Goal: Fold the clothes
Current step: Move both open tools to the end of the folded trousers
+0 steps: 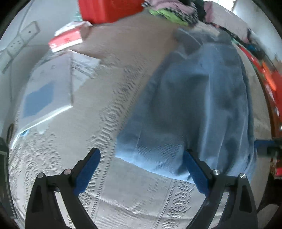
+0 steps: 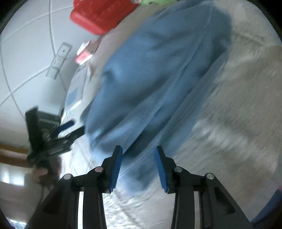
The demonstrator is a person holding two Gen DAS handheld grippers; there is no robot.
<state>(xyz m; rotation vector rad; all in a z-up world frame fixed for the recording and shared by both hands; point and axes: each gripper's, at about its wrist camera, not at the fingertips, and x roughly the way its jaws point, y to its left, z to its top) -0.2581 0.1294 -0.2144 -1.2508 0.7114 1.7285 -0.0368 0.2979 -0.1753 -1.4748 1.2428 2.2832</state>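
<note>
A light blue garment (image 1: 193,105) lies spread on a pale lace tablecloth (image 1: 137,199); it also shows in the right wrist view (image 2: 155,84). My left gripper (image 1: 141,153) is wide open and empty, just above the garment's near hem. My right gripper (image 2: 138,149) is open and empty, hovering over the garment's lower edge. The left gripper (image 2: 74,126) also shows in the right wrist view, open, at the garment's left corner. Both views are motion-blurred.
A red box (image 1: 109,8) and a pile of mixed clothes (image 1: 176,12) sit at the far end. A white box with a blue patch (image 1: 47,95) and a red-white packet (image 1: 67,38) lie at left. A power strip (image 1: 19,42) hangs on the wall.
</note>
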